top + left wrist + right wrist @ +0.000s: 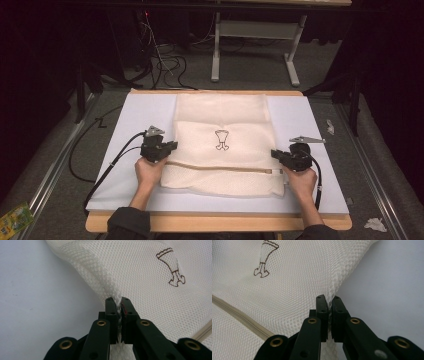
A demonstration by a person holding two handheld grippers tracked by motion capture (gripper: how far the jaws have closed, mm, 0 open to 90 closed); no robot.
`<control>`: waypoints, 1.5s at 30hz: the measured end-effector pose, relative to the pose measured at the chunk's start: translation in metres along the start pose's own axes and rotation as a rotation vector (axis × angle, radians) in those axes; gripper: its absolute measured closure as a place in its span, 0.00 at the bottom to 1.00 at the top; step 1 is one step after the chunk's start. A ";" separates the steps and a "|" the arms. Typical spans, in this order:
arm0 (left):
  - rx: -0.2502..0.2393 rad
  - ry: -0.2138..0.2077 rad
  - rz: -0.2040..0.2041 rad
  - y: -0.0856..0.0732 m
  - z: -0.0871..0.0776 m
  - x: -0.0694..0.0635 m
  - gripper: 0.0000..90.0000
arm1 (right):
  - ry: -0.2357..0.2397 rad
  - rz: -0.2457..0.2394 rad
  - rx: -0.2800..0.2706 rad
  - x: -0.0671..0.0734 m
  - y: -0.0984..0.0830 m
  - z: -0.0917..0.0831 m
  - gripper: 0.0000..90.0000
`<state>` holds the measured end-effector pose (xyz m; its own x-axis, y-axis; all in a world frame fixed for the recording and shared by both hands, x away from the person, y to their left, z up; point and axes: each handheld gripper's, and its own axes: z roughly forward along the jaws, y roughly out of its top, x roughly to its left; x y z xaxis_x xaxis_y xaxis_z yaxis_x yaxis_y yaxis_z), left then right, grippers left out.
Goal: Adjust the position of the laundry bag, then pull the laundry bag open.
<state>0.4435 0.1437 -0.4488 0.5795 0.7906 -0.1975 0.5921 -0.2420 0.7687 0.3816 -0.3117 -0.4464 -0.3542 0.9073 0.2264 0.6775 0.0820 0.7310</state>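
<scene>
Pinching mesh bag [223, 150] edges | left hand-held gripper [172, 146] | right hand-held gripper [275, 153] | facing inward

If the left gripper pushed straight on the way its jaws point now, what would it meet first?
The left gripper is already shut on the edge of the mesh bag. Straight ahead lies more of that bag's netting, bunched just beyond the jaws; the brown printed emblem sits off to one side, probably out of line.

Open-weave cream mesh bag [222, 145] is lying on the matt, smooth white board [130, 120]; matt black plastic jaws with brass rivets are pinching its cloth edges.
</scene>
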 end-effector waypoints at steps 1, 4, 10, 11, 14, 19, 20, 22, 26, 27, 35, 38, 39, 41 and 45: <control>0.001 0.002 0.006 0.000 0.002 -0.002 0.96 | -0.004 0.005 0.004 -0.001 0.000 -0.001 0.97; -0.002 0.001 0.005 0.002 0.003 -0.004 0.96 | -0.014 0.007 0.009 -0.004 -0.002 -0.001 0.97; 0.006 0.023 0.028 -0.001 0.003 -0.006 0.94 | -0.012 0.003 0.006 -0.005 -0.005 0.000 0.97; 0.006 0.023 0.028 -0.001 0.003 -0.006 0.94 | -0.012 0.003 0.006 -0.005 -0.005 0.000 0.97; 0.004 0.027 0.033 -0.001 0.003 -0.005 0.94 | -0.011 0.005 0.009 -0.005 -0.006 0.000 0.96; 0.002 0.038 0.044 -0.002 0.003 -0.005 0.94 | -0.008 0.000 -0.005 -0.005 -0.008 0.000 0.96; 0.002 0.039 0.046 -0.002 0.003 -0.005 0.94 | -0.007 0.000 -0.005 -0.005 -0.008 0.001 0.96; 0.006 0.040 0.052 -0.004 0.003 -0.006 0.94 | -0.004 -0.002 -0.008 -0.006 -0.010 0.002 0.95; 0.026 0.046 0.062 -0.005 0.005 -0.006 0.94 | -0.002 0.000 -0.001 -0.007 -0.012 0.002 0.95; 0.023 0.046 0.061 -0.005 0.004 -0.006 0.94 | -0.003 0.002 -0.002 -0.006 -0.012 0.002 0.95; 0.025 0.069 0.080 -0.007 0.002 -0.008 0.91 | -0.008 -0.008 -0.014 -0.004 -0.014 0.003 0.91; 0.019 0.079 0.089 -0.008 0.001 -0.010 0.88 | -0.013 -0.014 -0.010 -0.004 -0.016 0.003 0.89; 0.017 0.083 0.094 -0.009 0.000 -0.011 0.87 | -0.015 -0.015 -0.013 -0.004 -0.017 0.003 0.88; 0.015 0.088 0.100 -0.009 -0.001 -0.012 0.85 | -0.019 -0.016 -0.019 -0.004 -0.018 0.002 0.86; 0.008 0.107 0.115 -0.012 -0.006 -0.014 0.76 | -0.017 -0.008 -0.041 -0.006 -0.021 0.000 0.79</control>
<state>0.4247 0.1384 -0.4515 0.5814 0.8126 -0.0419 0.5298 -0.3389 0.7774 0.3690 -0.3188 -0.4629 -0.3479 0.9138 0.2097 0.6476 0.0725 0.7586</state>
